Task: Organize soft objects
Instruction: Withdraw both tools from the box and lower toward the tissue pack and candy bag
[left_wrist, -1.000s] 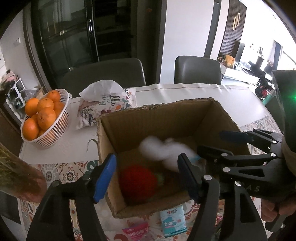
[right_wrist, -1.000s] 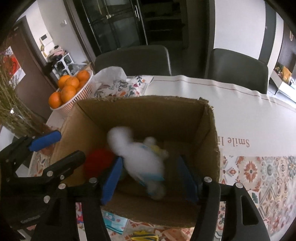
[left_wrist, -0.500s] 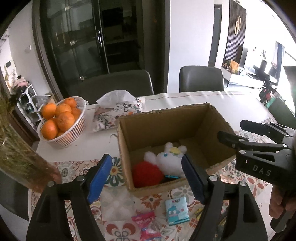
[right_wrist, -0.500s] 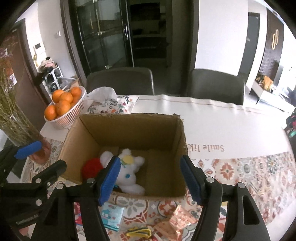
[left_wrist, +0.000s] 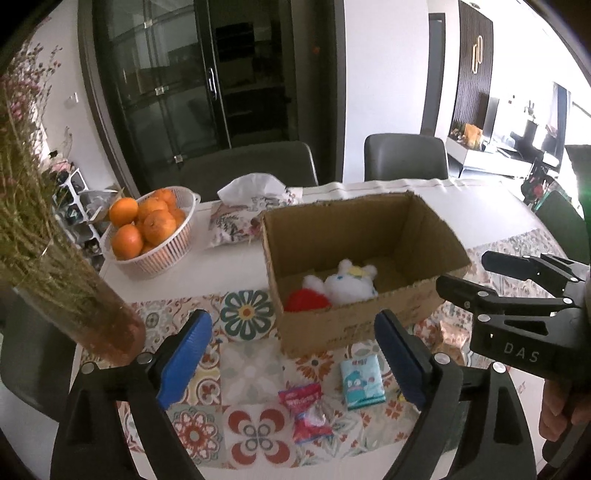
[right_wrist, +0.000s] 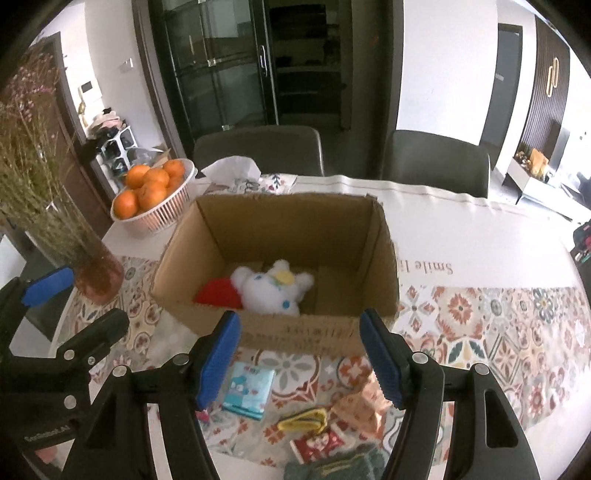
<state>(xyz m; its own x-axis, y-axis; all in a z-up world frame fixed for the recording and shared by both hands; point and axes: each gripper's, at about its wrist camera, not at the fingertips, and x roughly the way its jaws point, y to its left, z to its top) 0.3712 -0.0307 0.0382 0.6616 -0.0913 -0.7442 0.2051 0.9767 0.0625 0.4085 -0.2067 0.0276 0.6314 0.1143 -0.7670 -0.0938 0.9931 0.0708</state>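
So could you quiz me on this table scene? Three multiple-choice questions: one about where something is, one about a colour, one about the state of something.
1. Where is the white plush toy?
A. In the basket of oranges
B. Inside the cardboard box
C. On the tablecloth in front of the box

2. What colour is the soft thing lying beside the plush toy?
A. Red
B. Green
C. Black

3. What is the right gripper holding?
A. The plush toy
B. A blue tissue pack
C. Nothing

Answers:
1 B: the toy lies on the box floor, ringed by its walls.
2 A: a red shape shows on the toy's left in both views.
3 C: its blue fingers stand apart with only the box front and tablecloth seen between them.
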